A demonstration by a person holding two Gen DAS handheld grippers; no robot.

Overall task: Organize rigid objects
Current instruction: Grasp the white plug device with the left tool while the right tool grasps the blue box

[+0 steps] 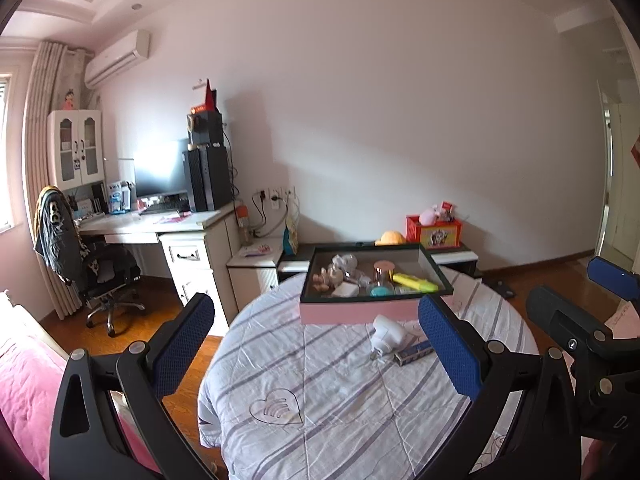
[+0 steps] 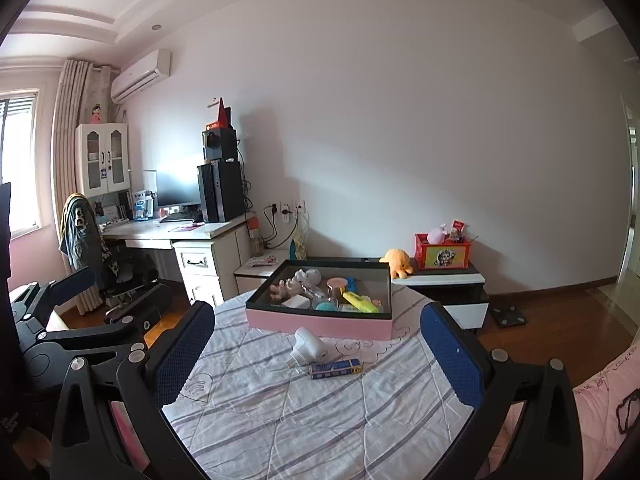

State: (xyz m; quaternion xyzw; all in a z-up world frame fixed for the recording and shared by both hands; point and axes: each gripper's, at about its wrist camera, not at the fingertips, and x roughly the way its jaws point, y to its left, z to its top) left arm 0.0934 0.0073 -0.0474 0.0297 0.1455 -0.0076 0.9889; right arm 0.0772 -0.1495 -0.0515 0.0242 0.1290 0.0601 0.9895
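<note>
Centrally, white plug (image 2: 310, 345) and blue box (image 2: 337, 368), print unreadable, lie touching on striped quilt (image 2: 280, 420), just before pink tray (image 2: 320, 326) holding small items. Left gripper (image 1: 316, 348) and right gripper (image 2: 316, 356): jaws wide, empty.

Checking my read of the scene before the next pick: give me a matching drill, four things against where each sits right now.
Things:
1. white plastic plug adapter
2. yellow highlighter pen
3. orange plush octopus
4. blue rectangular small box

Places:
A. inside the pink-sided tray
B. on the low cabinet behind the tray
C. on the striped bedsheet, directly in front of the tray
D. on the striped bedsheet, nearest the grippers, beside the adapter

Pairs: 1-C, 2-A, 3-B, 4-D
</note>
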